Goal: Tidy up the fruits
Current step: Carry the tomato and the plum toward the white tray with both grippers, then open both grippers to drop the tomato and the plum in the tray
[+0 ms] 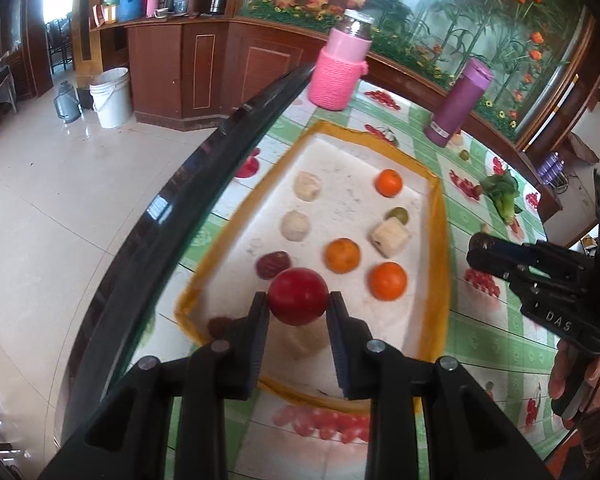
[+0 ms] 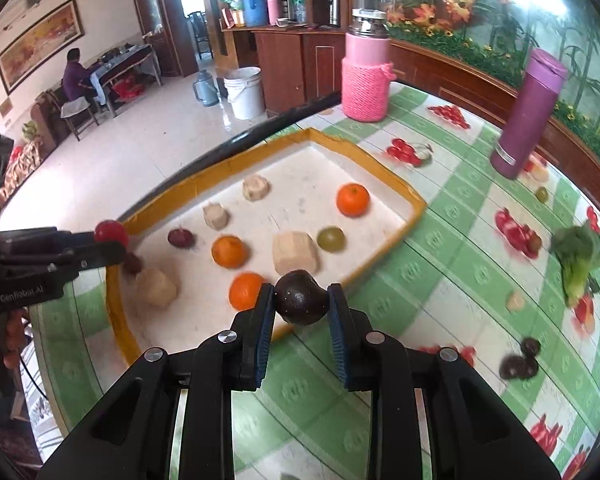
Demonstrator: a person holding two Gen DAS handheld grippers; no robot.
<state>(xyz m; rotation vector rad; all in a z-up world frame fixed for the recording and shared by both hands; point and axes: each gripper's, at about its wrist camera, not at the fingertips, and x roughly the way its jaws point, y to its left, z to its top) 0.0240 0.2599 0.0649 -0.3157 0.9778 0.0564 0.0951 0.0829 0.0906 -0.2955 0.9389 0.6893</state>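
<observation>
A pink flask (image 2: pixel 366 80) in a knitted sleeve stands upright at the far edge of the surface (image 2: pixel 440 280), which wears a green checked cloth. A purple bottle (image 2: pixel 528 114) stands well apart to its right. On the floor sit a white bucket (image 2: pixel 245 92) and a grey kettle (image 2: pixel 205 88). A seated person (image 2: pixel 76 76) is at a distant table.

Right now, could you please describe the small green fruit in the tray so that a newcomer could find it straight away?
Start at the white tray with the orange-yellow rim on the green checked tablecloth. On the tray's side nearer the purple bottle, find the big beige block. The green fruit lies right beside it, the only green thing in the tray, smaller than the three oranges.
</observation>
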